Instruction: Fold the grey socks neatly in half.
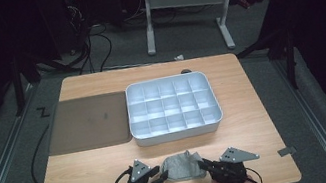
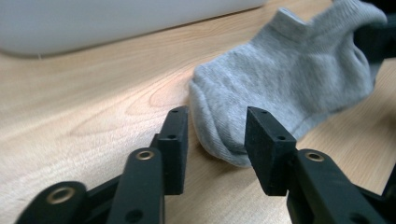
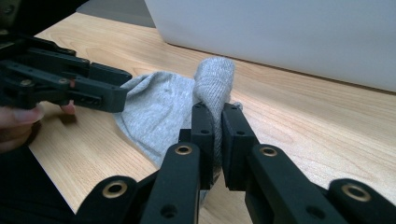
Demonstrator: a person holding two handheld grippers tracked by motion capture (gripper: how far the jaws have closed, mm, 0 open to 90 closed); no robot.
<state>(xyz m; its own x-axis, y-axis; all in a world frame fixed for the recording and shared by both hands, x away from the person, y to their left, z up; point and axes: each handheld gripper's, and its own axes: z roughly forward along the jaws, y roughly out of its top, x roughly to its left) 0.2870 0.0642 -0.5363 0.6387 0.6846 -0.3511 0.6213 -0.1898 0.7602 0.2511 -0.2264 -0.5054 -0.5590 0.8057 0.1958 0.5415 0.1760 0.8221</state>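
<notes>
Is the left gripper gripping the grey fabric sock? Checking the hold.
No: the left gripper stands open, the grey fabric sock lying loose between its pads.

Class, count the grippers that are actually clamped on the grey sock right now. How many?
1. The right gripper pinches a fold of the grey knitted ankle sock at the wooden table's near edge. The left gripper stands open around the sock's other end, pads not pressing.

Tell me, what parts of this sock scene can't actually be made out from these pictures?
- Sock: in the high view, too small to tell its folds.
- Sock's far end, left gripper view: hidden behind the right gripper, shut on it.
- Divided tray: in both gripper views, a blurred wall cut off by the top edge.
</notes>
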